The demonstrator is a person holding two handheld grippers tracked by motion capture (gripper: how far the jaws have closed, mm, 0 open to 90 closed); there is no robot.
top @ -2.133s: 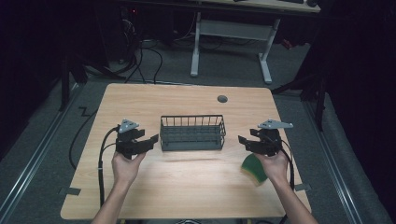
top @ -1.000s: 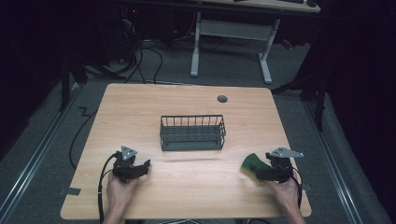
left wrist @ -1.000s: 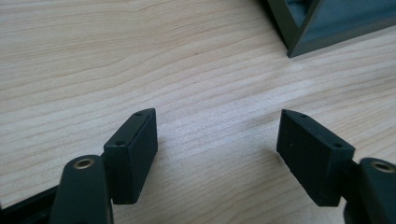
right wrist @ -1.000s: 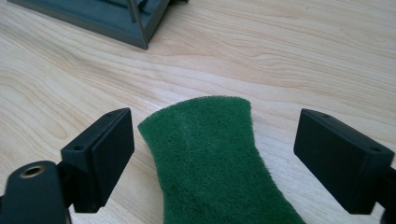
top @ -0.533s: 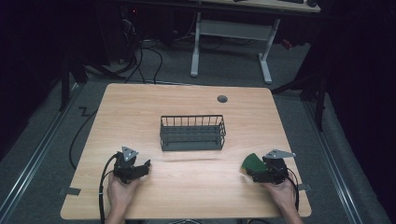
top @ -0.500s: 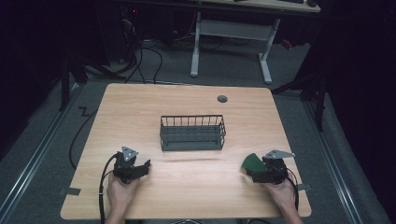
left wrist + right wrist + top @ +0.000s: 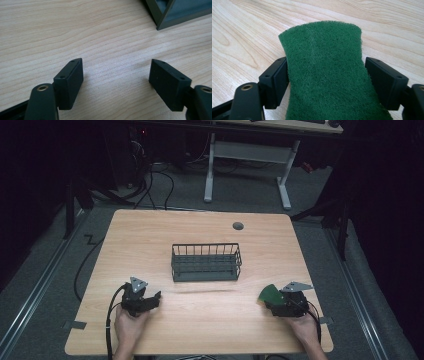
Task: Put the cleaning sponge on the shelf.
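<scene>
Nearest to us, at about five o'clock on the counter point(image 7: 200, 227), our right gripper point(image 7: 280, 301) has its fingers point(image 7: 274, 80) pinching a green scouring pad point(image 7: 327, 72) from both sides, the pad bowed up between them and its free end pointing toward ten o'clock. To carry this step well, we judge that we should keep the squeeze even so the soft pad does not slip or fold further, lift it off the wood before travelling, and aim it over the rim of the wire basket point(image 7: 206, 262) rather than against its bars. Our right hand point(image 7: 302, 327) sits low near the front edge, the wrist flat, the gripper angled inward. At about seven o'clock, our left gripper point(image 7: 145, 301) rests close to the wood with its fingers point(image 7: 71, 80) spread wide and nothing between them; the left hand point(image 7: 129, 327) lies equally low, pointed toward one o'clock. Farther off, at the centre of the counter, the basket stands upright, well apart from both grippers. Beyond it, at twelve o'clock, is a small round cable hole point(image 7: 238, 226).
</scene>
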